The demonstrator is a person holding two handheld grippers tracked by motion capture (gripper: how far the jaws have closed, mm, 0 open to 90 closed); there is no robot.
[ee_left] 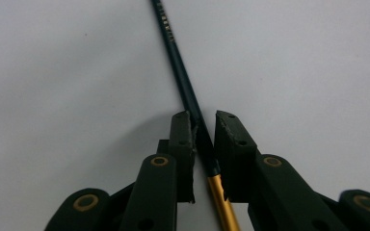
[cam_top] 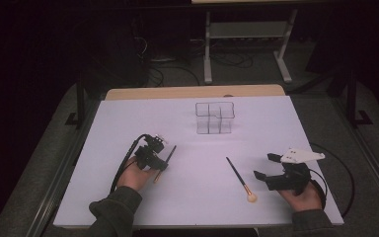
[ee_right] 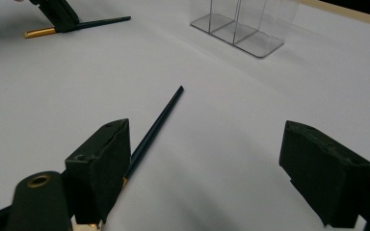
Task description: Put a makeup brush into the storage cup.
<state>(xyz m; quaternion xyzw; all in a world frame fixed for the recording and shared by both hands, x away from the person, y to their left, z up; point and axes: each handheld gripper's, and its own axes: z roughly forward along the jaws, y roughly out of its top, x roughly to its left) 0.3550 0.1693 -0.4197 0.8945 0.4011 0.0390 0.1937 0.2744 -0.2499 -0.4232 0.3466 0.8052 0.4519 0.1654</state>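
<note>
While the left gripper (ee_left: 203, 120) has its fingers (ee_left: 182, 139) narrowed on the dark-handled brush (ee_left: 185, 86) at lower left of the surface (cam_top: 128, 123), its long axis runs between them toward the frame's top; the right gripper (ee_right: 204, 159) gapes wide.

A white table (cam_top: 128, 118) fills the middle of the high view, with a strip of pale wood (cam_top: 192, 92) showing along its far edge. Beyond that edge a light metal frame (cam_top: 246, 44) stands on a grey floor (cam_top: 256, 69), and dark cables (cam_top: 177, 69) trail across the floor beside it. The room behind is dark. Grey carpet (cam_top: 34, 168) runs along the table's left and right edges.
</note>
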